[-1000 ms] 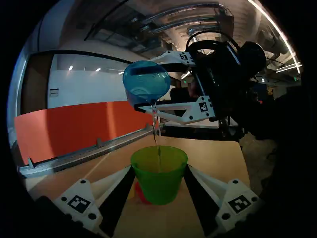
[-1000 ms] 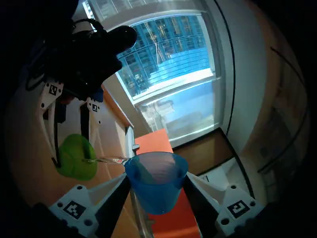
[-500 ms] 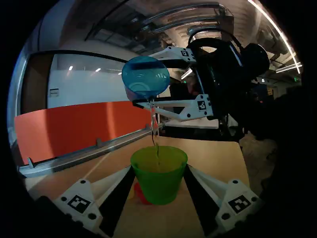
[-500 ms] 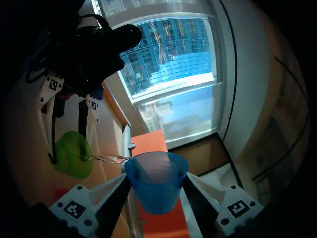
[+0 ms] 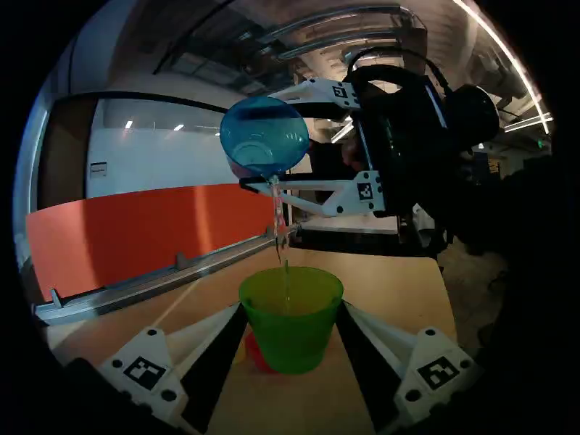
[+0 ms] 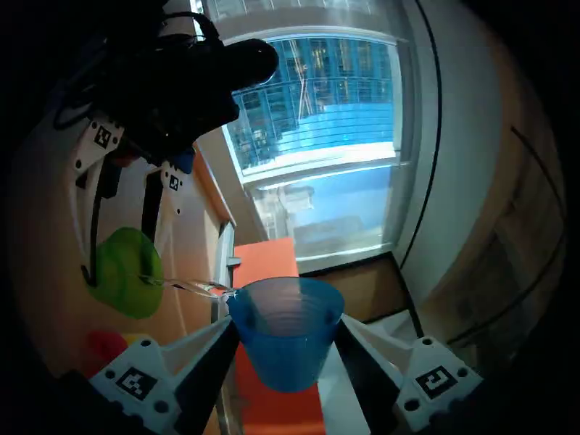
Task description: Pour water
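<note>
Pouring partway: trickled water (image 5: 279, 221) from translucent blue plastic cup (image 6: 286, 351) clamped in right hand-held gripper (image 6: 286, 326) into green plastic cup (image 5: 290, 333) clamped in left hand-held gripper (image 5: 290, 312).

Blue cup (image 5: 264, 148) translucent; green cup (image 5: 291, 326) translucent; wall panel (image 5: 145, 232) orange; table (image 5: 395, 284) tan; marker (image 5: 143, 372) black-white squares.

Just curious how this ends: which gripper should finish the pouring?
Right. The right gripper holds the tilted blue cup above the green cup, water streaming in; tipping it further likely finishes. The left gripper just steadies the green cup.
</note>
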Demonstrator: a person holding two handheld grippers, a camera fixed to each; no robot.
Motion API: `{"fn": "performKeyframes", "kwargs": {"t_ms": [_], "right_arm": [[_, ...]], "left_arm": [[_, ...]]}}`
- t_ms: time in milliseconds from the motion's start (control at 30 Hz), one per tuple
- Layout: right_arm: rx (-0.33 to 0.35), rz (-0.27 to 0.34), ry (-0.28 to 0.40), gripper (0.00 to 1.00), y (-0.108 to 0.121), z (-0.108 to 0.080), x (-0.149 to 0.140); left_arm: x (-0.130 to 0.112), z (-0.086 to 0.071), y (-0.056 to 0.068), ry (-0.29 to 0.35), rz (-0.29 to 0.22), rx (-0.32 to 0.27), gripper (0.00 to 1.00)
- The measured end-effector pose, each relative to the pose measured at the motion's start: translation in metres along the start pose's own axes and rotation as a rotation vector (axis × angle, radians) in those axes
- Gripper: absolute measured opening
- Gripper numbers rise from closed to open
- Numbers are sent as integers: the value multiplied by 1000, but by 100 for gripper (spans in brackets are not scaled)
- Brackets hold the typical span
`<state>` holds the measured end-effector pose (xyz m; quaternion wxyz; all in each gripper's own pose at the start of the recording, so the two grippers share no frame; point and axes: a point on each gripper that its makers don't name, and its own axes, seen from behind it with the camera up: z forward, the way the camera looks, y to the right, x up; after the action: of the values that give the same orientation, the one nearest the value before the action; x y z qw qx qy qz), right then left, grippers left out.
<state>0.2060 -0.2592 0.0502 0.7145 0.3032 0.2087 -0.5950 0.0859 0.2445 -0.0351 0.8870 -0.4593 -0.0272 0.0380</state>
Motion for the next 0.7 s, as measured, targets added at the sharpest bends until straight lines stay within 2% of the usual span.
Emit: {"fn": "performKeyframes", "kwargs": {"t_ms": [700], "right_arm": [[-26, -121, -6, 87, 7, 2, 6]], "left_arm": [[4, -1, 0, 1, 9, -2, 84]]}}
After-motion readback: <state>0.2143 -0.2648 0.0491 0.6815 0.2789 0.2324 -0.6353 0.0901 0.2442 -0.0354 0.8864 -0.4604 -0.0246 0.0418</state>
